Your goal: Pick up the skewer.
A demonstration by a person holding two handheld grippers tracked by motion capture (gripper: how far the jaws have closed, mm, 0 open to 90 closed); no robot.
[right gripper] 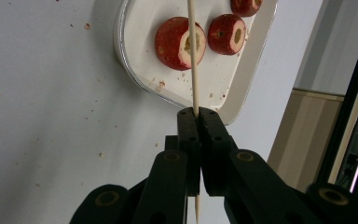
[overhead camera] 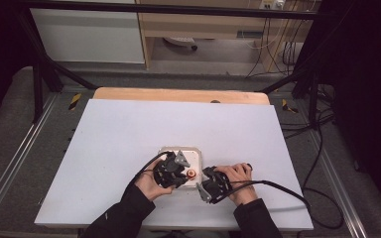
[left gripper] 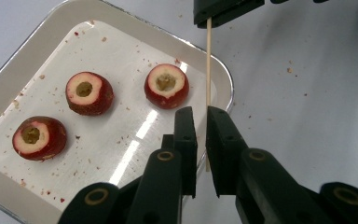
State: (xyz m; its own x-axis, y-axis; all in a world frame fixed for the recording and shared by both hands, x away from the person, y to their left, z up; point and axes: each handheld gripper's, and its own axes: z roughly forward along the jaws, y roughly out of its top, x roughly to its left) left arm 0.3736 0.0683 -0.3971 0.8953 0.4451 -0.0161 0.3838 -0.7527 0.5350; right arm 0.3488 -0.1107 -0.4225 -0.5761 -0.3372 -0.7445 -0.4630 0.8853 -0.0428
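Where skewer [right gripper: 192, 56] crosses: cored fruits [left gripper: 166, 86], tray [left gripper: 23, 60].

The high view is looking down and forward from above the white rounded plastic tray [overhead camera: 197, 150], far off. Both gripper views are hovering close beside that tray [left gripper: 9, 65], sharing its three cored red fruits [right gripper: 179, 43].

The skewer [right gripper: 193, 70] looks like pale, matt wood. The tray [left gripper: 37, 51] is glossy and smooth — white inside with a metallic-looking rim. The cored fruits [left gripper: 167, 86] have shiny red skin and matt flesh. The tabletop [overhead camera: 129, 129] is matt — crumb-speckled.
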